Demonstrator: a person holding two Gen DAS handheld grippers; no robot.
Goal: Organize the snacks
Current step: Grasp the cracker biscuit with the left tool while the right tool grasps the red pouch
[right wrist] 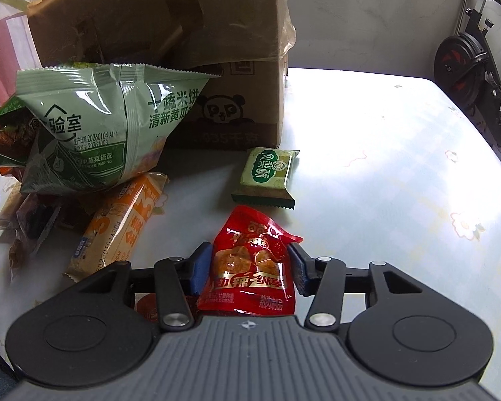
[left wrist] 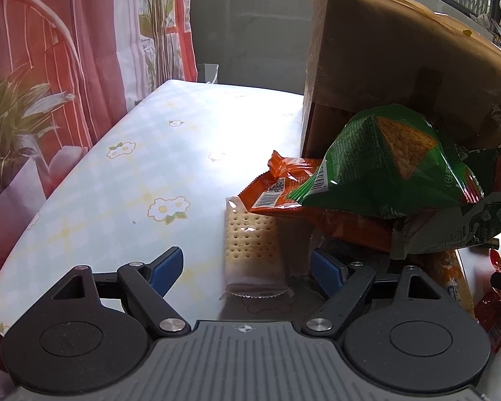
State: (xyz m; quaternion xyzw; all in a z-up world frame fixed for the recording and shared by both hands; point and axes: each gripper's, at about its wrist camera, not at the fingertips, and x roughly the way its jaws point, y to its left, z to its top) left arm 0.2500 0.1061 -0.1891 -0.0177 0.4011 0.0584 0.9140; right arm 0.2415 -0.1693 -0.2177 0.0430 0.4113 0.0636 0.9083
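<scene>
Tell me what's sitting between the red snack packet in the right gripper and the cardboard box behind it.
In the right wrist view, one small green packet lies on the tablecloth between the red packet and the cardboard box; the rest of that stretch is bare.

Left wrist view: aimed low and close from left of the cardboard box (left wrist: 384,77). Right wrist view: aimed low and close toward the box's printed front (right wrist: 170,50). Shared between views: box, adjoining snack pile (left wrist: 377,180).
</scene>
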